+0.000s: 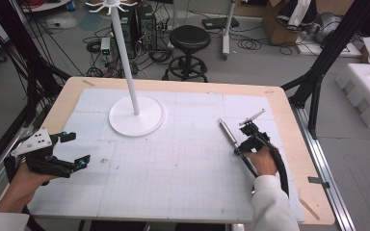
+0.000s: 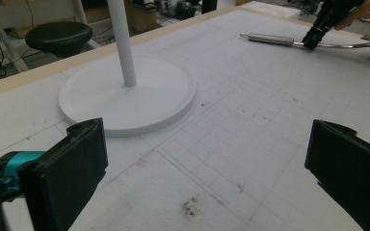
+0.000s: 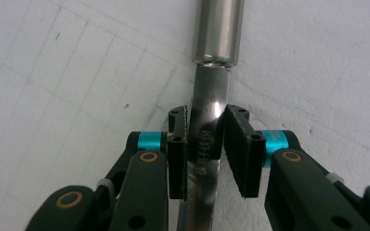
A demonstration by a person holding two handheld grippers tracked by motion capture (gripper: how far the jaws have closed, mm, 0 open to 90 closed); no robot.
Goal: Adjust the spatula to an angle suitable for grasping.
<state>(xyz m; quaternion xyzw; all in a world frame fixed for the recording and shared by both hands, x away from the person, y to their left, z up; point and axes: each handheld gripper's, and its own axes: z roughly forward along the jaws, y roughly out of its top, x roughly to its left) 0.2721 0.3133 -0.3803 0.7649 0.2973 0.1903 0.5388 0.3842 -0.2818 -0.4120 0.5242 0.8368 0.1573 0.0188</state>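
**Steel utensil between the right gripper's pads, right side of the mat**

The steel utensil point(image 3: 207, 139) lies flat on the white gridded mat point(image 1: 173, 163), on the right half of the table. The right gripper view gives the closest look: a flat polished shank with stamped lettering runs up between the two black pads point(image 3: 178, 144) and widens into a round brushed handle. The pads sit against both edges of the shank, so the right gripper point(image 3: 207, 144) is clamped on the utensil, which rests on the mat.

The high view adds the layout: the round handle point(image 1: 227, 132) points up and to the left, away from the person, and the right gripper point(image 1: 243, 147) comes in from below it, with the hand behind and a black cable trailing toward the sleeve. The left gripper view shows the utensil point(image 2: 274, 40) side-on at the far end of the mat, its curved working end reaching the frame's right edge.

The left gripper point(image 1: 72, 151) sits near the table's left edge with its jaws spread wide and nothing between them; its own view looks across bare mat. Between the two grippers, toward the back, stands a white stand point(image 1: 136, 115) with a round base and an upright pole.
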